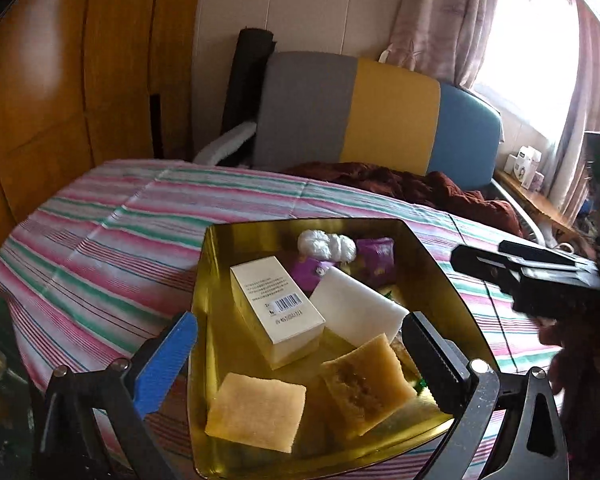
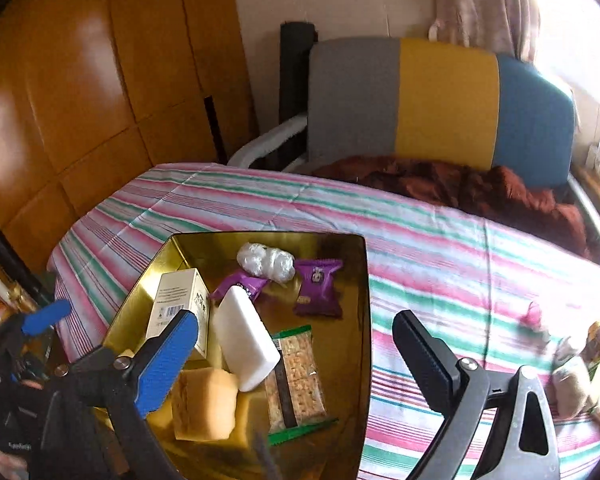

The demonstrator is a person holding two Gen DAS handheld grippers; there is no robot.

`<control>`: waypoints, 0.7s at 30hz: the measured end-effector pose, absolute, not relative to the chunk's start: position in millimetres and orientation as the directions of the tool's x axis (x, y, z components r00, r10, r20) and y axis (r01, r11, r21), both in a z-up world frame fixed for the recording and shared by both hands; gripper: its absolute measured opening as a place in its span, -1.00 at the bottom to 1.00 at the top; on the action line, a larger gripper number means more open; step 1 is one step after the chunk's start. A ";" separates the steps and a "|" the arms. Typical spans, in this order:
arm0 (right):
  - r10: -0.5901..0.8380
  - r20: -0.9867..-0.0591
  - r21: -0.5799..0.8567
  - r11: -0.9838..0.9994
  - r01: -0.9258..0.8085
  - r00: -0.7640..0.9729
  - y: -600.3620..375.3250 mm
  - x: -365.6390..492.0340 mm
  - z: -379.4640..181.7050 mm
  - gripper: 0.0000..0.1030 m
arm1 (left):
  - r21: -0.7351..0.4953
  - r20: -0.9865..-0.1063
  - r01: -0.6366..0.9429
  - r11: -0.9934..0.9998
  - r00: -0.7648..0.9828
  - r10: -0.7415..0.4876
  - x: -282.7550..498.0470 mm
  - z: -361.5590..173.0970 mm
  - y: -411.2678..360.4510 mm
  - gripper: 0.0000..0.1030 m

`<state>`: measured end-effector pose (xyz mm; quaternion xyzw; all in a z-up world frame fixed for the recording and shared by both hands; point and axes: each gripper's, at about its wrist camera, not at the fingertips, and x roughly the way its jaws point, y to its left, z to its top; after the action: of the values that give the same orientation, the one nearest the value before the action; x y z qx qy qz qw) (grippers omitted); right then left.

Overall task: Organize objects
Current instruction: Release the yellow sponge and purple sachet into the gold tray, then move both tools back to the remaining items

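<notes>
Item: gold tray [image 2: 172,248], resting on the striped cloth [image 2: 440,248] that covers the surface. We count inside it:

- one cream carton [image 1: 278,312] with a barcode, at about 10 o'clock from the tray's middle in the left wrist view;
- one white block [image 1: 356,310], leaning against the carton's right side;
- two yellow sponges [image 1: 256,416], toward 6 o'clock, nearest us;
- two purple sachets [image 2: 318,288] and a knotted white bag [image 2: 266,261], at 12 o'clock by the far wall;
- one green-edged cracker pack [image 2: 296,384], lying flat beside the white block.

Outstanding: a few loose wrapped items [image 2: 580,364] lie on the cloth at 3 o'clock in the right wrist view, well apart from the tray. They are blurred and we cannot name them.

Left gripper [image 1: 300,352]: fingers apart, nothing between them, poised over the near half of the tray.
Right gripper [image 2: 296,352]: fingers likewise apart and empty, hanging over the tray's right edge.

Step in hand, as we judge it: between picks, most of the lot being already in the tray. The next move likely calls for the right gripper to swing toward 3 o'clock, straddle one loose item and close on it. Soft wrappers may slip, so we advise a central grip.
</notes>
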<state>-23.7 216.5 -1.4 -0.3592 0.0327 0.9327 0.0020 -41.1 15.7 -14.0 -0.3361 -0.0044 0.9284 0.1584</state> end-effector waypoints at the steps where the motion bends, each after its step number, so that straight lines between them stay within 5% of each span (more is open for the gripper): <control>1: -0.007 -0.659 0.043 -0.999 -0.029 -0.752 213.5 -20.0 0.7 0.94 | -0.098 -0.621 -0.290 -0.952 -0.730 0.286 -40.3 -13.4 17.1 0.99; 8: 0.067 -0.588 -0.050 -0.998 -0.046 -0.806 206.1 4.1 13.9 0.94 | -0.051 -0.629 -0.284 -0.957 -0.736 0.252 -35.6 -14.6 22.9 0.99; 21: 0.083 -0.617 -0.029 -0.996 -0.082 -0.782 216.8 19.5 0.6 0.94 | -0.032 -0.639 -0.286 -0.958 -0.731 0.240 -27.8 -17.1 29.0 0.99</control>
<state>19.5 216.8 0.6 -0.3269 -0.0005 0.9441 0.0438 -27.8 29.0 -17.1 -0.3385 0.0340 0.9297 0.1414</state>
